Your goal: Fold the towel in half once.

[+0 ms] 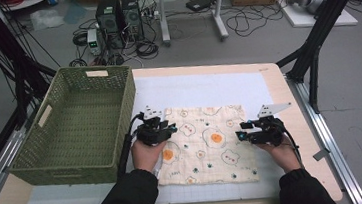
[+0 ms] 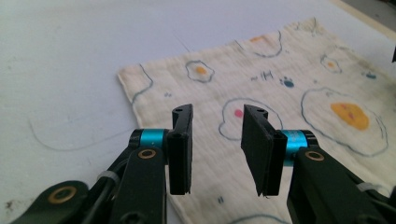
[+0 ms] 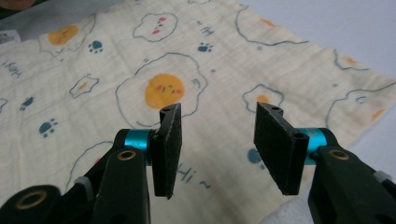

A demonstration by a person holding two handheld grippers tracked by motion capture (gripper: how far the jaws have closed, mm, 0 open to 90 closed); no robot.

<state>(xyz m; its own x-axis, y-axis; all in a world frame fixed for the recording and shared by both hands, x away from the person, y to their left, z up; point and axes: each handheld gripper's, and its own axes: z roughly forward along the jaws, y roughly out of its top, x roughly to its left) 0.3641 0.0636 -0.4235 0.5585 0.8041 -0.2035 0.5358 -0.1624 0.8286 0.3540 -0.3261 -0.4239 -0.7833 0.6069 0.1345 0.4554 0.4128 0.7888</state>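
High view: cloth [image 1: 208, 144] spread flat on the white mat [image 1: 207, 87] of the table [image 1: 282, 102], right of the green basket [image 1: 78, 124]; roughly rectangular, cream, printed with fried eggs outlined in blue with orange yolks, small blue paw prints and scraps of blue lettering; near edge slightly uneven, left near corner partly hidden under the left hand. Left gripper [image 1: 164, 128] over the cloth's left edge, just beside the basket's right wall; right gripper [image 1: 244, 131] over the cloth's right edge, grey plate on top.

Left gripper view: left gripper [image 2: 217, 144] with jaws partly apart, nothing between them, hanging above the cloth [image 2: 280, 93] near its corner; weave thin and faintly crinkled; egg with pink spot behind the pads, orange-yolked egg to the right; white mat to the left.

Right gripper view: right gripper [image 3: 224, 147] with jaws partly apart and empty, pads clear of the cloth [image 3: 187, 70] below; large egg with orange yolk and pink cheeks behind the left pad, blue "Hi" lettering under the gap, smaller eggs and paw prints around; cloth's edge at lower right.
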